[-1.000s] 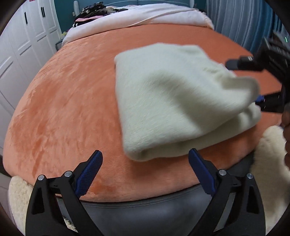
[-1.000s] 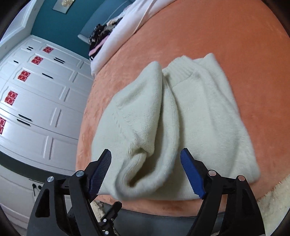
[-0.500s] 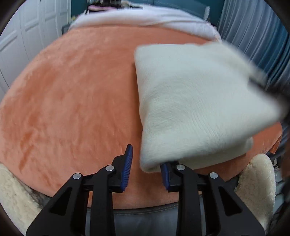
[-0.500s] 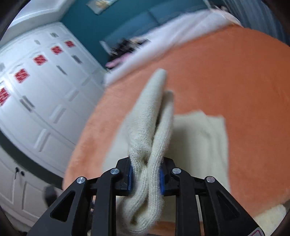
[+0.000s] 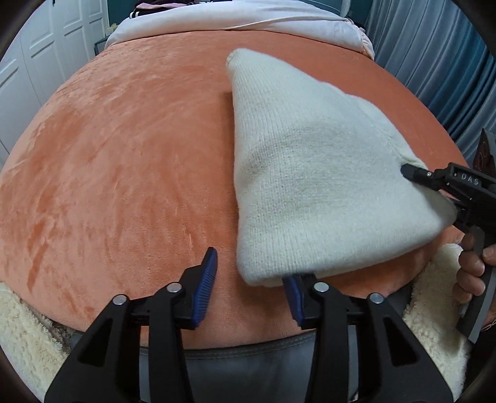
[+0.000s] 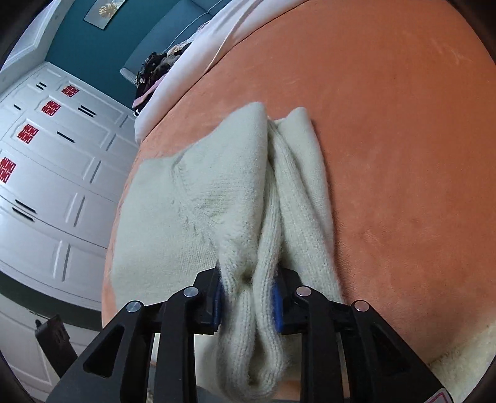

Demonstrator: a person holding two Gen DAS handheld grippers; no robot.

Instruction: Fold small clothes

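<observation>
A folded cream knit sweater (image 5: 313,173) lies on the orange bedspread (image 5: 124,155), its near right side lifted. My left gripper (image 5: 251,291) is open at the sweater's near left corner; the corner rests over its right finger (image 5: 293,297), the left finger (image 5: 206,285) is beside it on the spread. My right gripper (image 6: 248,297) is shut on a bunched thick fold of the sweater (image 6: 235,198), which hangs out between the jaws toward the camera. It also shows in the left wrist view (image 5: 434,179), holding the sweater's right edge.
The orange bedspread (image 6: 403,124) stretches far around the sweater. White bedding (image 5: 248,21) lies at the far end with dark clothes (image 6: 155,68) beyond. White wardrobe doors (image 6: 46,186) stand left. A fleecy cream cover (image 5: 28,334) hangs at the near bed edge.
My right gripper closed on the sweater's right edge and lifted it. My left gripper narrowed, moved in to the near left corner, then opened wider again.
</observation>
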